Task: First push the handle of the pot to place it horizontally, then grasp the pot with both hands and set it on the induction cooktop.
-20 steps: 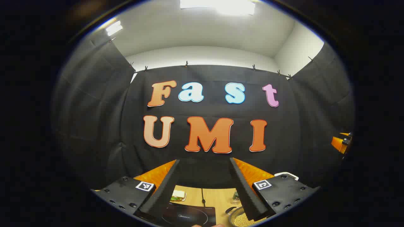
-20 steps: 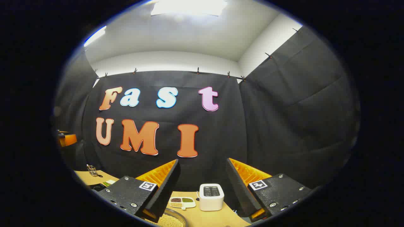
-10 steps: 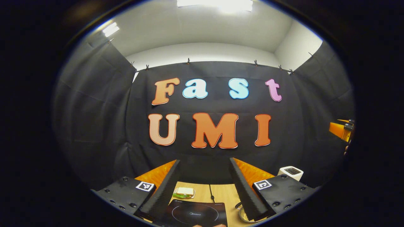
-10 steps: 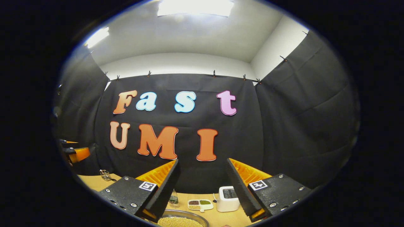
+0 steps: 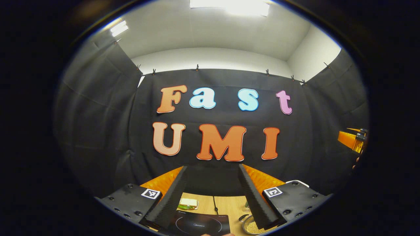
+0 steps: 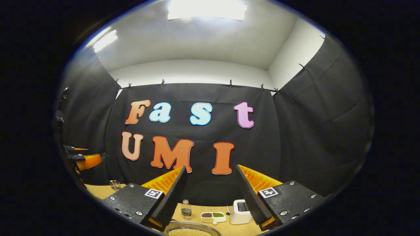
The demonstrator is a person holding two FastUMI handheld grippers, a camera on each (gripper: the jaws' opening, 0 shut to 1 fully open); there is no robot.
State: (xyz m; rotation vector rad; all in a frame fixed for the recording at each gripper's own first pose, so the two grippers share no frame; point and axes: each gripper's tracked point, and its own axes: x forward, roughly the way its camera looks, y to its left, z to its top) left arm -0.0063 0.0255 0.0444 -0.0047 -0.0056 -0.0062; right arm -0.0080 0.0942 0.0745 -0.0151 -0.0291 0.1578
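A metal pot (image 5: 251,226) filled with pale beans sits on the wooden table right of the black induction cooktop (image 5: 197,224); a small loop handle (image 5: 242,217) shows on the pot's left rim. My left gripper (image 5: 212,167) is open, held high above the cooktop and pot, touching neither. My right gripper (image 6: 210,167) is open too, raised above the near rim of the pot (image 6: 192,230). In each view the other gripper shows at the far edge, the right gripper (image 5: 351,139) and the left gripper (image 6: 83,159).
A plate with a sandwich (image 5: 187,204) and a cable (image 5: 215,206) lie behind the cooktop. A white toaster (image 6: 239,212), a divided dish of beans (image 6: 213,216) and a small bottle (image 6: 186,209) stand behind the pot. A wire object (image 6: 115,185) sits far left.
The right gripper view has swung left across the second, bringing the pot toward the centre and the bottle between the fingers. The left gripper view wavered slightly. Both grippers stayed open.
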